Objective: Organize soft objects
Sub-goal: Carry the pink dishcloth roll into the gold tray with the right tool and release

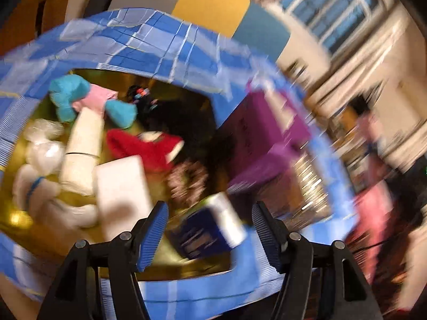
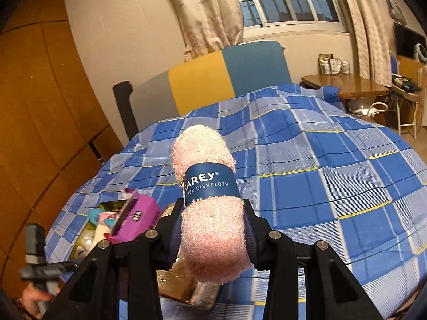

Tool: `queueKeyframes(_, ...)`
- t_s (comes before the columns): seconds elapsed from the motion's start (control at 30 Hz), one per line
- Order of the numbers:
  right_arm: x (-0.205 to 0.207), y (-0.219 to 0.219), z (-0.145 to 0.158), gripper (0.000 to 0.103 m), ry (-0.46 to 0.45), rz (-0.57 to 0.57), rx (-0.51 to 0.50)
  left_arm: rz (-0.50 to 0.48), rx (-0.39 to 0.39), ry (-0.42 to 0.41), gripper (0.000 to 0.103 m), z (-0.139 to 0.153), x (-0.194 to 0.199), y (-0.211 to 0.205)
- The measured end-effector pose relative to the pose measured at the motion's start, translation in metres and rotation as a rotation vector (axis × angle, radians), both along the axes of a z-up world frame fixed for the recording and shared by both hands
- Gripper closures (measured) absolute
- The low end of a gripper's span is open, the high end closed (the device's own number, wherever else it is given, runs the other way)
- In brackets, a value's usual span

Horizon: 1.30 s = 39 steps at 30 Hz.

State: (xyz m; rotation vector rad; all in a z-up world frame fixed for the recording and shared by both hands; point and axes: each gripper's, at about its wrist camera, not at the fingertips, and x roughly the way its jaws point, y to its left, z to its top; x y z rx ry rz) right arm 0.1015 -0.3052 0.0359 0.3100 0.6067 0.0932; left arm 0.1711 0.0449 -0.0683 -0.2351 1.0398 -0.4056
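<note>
- Right gripper (image 2: pixel 213 236): clenched on a rolled pink dishcloth (image 2: pixel 210 208) with a blue paper band, held above the blue plaid bedspread (image 2: pixel 320 173).
- Left gripper (image 1: pixel 209 236): jaws released, nothing between the pads, over a gold tray (image 1: pixel 24 221) of soft items.
- Purple box (image 1: pixel 261 138): beside the tray.

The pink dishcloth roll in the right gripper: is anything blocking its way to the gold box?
The purple box stands between the dishcloth roll and the gold box, at its near edge.
</note>
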Motion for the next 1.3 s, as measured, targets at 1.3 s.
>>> queueKeyframes(1.3, 0.029, 0.265, -0.028, 0.062, 0.146, 0.558, 0.001, 0.393, -0.042, -0.245, 0.035, 0.054, -0.074, 0.133)
